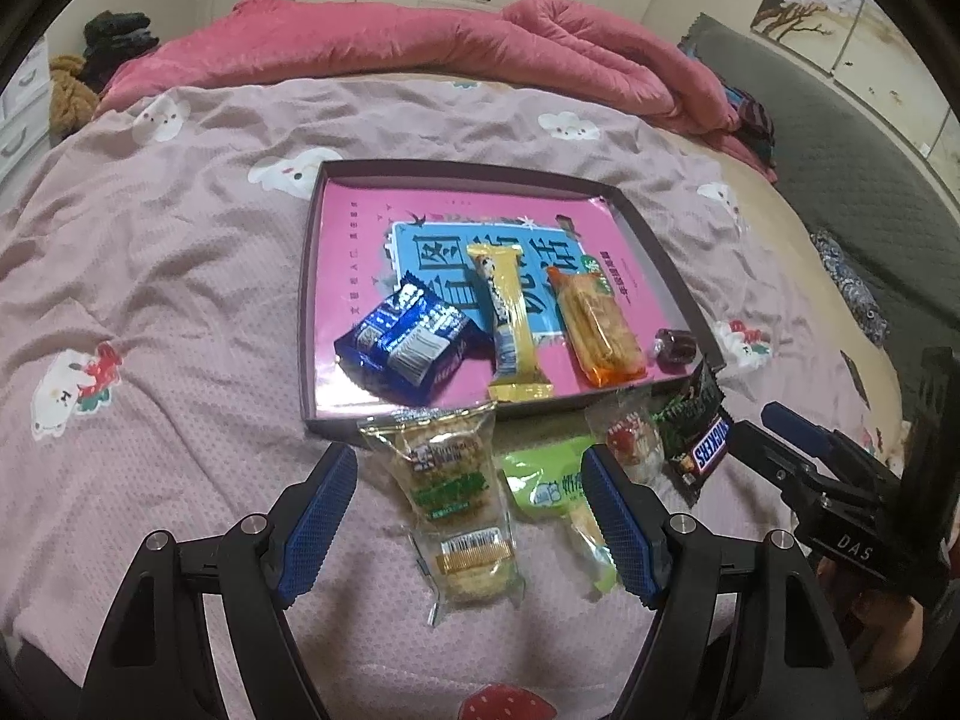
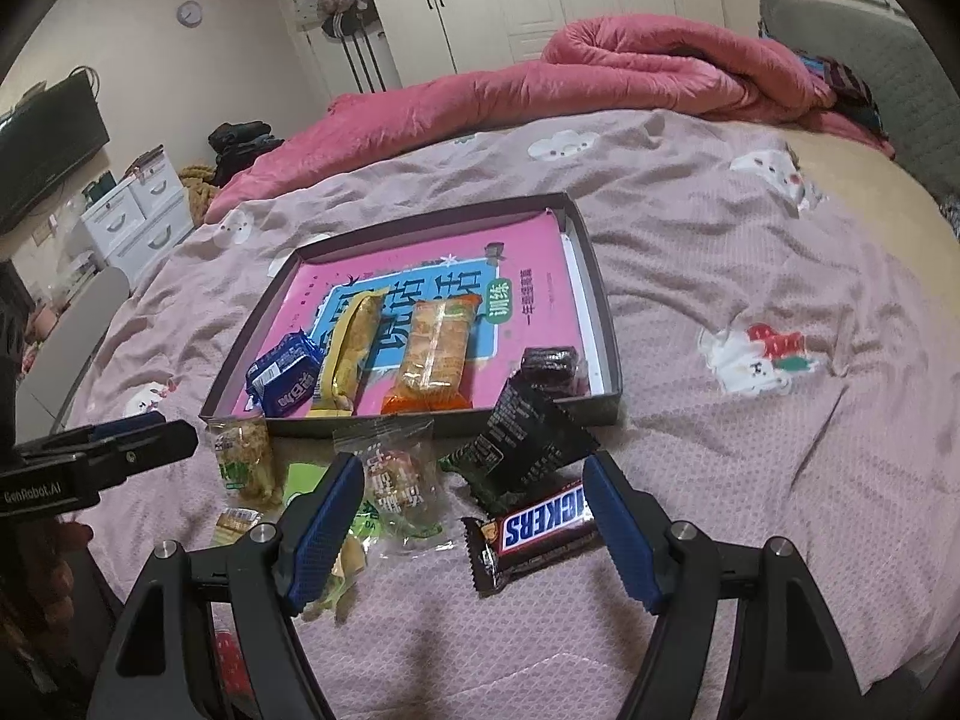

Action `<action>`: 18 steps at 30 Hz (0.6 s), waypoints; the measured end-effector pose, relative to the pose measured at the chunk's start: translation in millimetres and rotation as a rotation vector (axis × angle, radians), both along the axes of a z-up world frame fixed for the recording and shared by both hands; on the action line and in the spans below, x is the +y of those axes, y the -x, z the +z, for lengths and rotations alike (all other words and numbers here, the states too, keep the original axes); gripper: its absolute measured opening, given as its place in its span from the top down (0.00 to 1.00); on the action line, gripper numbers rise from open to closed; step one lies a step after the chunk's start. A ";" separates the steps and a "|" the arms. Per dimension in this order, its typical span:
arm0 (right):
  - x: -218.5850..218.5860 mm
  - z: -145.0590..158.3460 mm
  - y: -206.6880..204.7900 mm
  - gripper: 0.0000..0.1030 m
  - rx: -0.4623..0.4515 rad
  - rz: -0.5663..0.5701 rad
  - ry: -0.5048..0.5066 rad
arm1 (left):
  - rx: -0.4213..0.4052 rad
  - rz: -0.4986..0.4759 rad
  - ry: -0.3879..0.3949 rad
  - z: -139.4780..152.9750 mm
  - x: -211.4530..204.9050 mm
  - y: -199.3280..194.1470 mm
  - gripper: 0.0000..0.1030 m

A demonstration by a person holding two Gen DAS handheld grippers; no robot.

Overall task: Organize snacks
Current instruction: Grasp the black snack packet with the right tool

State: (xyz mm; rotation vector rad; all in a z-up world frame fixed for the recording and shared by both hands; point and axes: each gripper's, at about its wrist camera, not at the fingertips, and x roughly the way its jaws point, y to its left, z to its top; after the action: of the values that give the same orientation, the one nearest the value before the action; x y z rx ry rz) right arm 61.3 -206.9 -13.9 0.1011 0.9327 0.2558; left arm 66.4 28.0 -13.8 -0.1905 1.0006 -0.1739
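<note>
A shallow dark tray lined with a pink book lies mid-bed. In it are a blue packet, a yellow bar, an orange pack and a small dark candy. In front of the tray lie a clear cracker packet, a green packet, a clear red-print packet, a black packet and a Snickers bar. My left gripper is open, its fingers either side of the cracker packet. My right gripper is open over the Snickers bar.
A bunched pink quilt lies along the far side of the bed. A grey headboard runs along the right. White drawers and a dark screen stand off the bed at left. The patterned sheet is wrinkled.
</note>
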 end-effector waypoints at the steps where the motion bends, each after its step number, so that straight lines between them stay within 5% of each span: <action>1: -0.9 -0.8 -0.4 0.27 0.004 -0.003 -0.002 | 0.004 0.000 0.001 -1.2 0.1 0.3 0.24; 18: -16.1 -24.7 -10.9 0.27 0.065 -0.031 -0.125 | 0.041 -0.007 -0.012 -16.4 -3.9 -3.9 0.24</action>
State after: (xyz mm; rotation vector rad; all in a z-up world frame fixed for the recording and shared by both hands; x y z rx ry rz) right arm 72.2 -223.0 -38.7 0.2398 0.9791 0.2828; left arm 70.3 24.1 -30.2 -0.1800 1.0432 -0.1707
